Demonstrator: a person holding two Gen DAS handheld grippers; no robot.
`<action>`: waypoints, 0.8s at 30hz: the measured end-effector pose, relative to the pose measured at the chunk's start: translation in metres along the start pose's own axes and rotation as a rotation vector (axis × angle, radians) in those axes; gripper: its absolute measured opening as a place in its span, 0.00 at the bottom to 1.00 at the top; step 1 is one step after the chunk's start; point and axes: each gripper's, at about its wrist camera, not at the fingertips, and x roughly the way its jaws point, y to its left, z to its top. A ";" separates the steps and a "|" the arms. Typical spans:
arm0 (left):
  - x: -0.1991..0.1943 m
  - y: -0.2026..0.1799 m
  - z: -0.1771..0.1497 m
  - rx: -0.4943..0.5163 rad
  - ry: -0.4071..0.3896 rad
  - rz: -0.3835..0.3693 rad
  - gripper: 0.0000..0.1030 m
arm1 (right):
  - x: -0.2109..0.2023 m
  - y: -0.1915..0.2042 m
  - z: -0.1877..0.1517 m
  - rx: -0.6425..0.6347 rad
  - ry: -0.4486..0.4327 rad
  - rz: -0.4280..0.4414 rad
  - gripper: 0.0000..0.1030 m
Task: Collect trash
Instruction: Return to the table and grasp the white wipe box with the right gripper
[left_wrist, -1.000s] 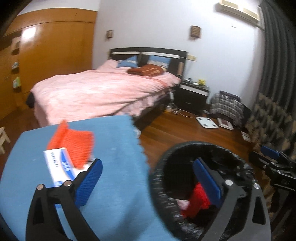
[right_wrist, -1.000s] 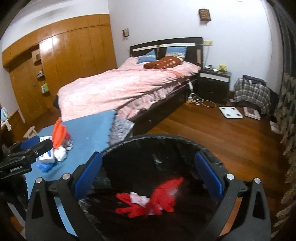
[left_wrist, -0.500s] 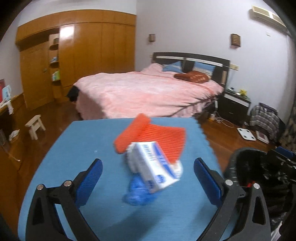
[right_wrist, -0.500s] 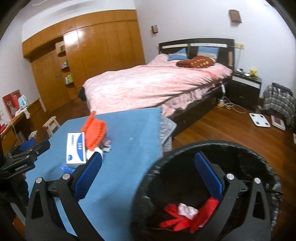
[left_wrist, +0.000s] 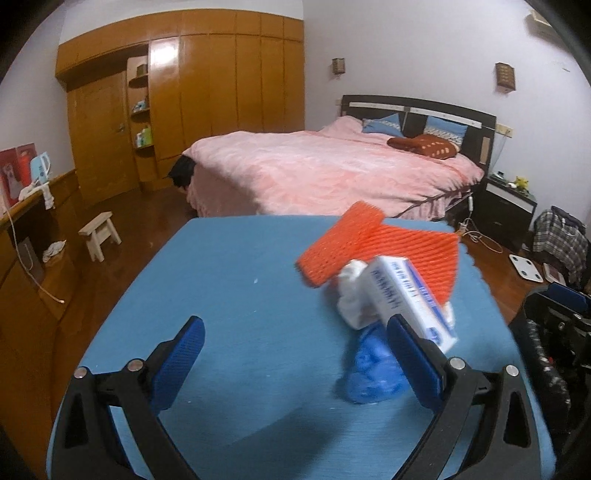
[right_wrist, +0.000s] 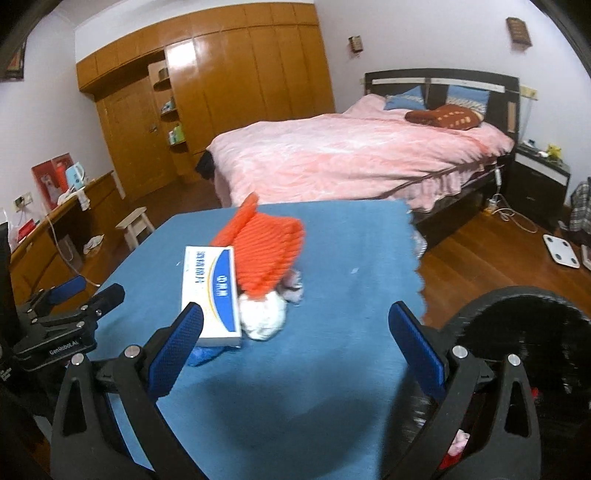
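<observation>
Trash sits in one heap on the blue table (left_wrist: 240, 295): a white-and-blue box (left_wrist: 410, 295) leaning on an orange foam net (left_wrist: 388, 251), with a white wad (left_wrist: 351, 295) and a blue crumple (left_wrist: 373, 373) beneath. We take the box as landmark. Our left gripper (left_wrist: 295, 350) hangs spread and empty, its right finger just beside the box, whose long axis runs away from us; the heap lies ahead and to its right. Our right gripper (right_wrist: 295, 332) also gapes empty, the box (right_wrist: 210, 291) just ahead of its left finger. Right of the box, off the table edge, stands the black bin (right_wrist: 517, 332). We judge the left nearer.
</observation>
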 end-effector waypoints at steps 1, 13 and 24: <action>0.002 0.005 -0.002 -0.004 0.003 0.005 0.94 | 0.006 0.004 0.000 -0.004 0.006 0.007 0.95; 0.023 0.040 -0.014 -0.031 0.030 0.053 0.94 | 0.046 0.034 -0.004 -0.050 0.066 0.068 0.95; 0.027 0.053 -0.020 -0.061 0.038 0.066 0.94 | 0.067 0.059 -0.004 -0.082 0.121 0.140 0.87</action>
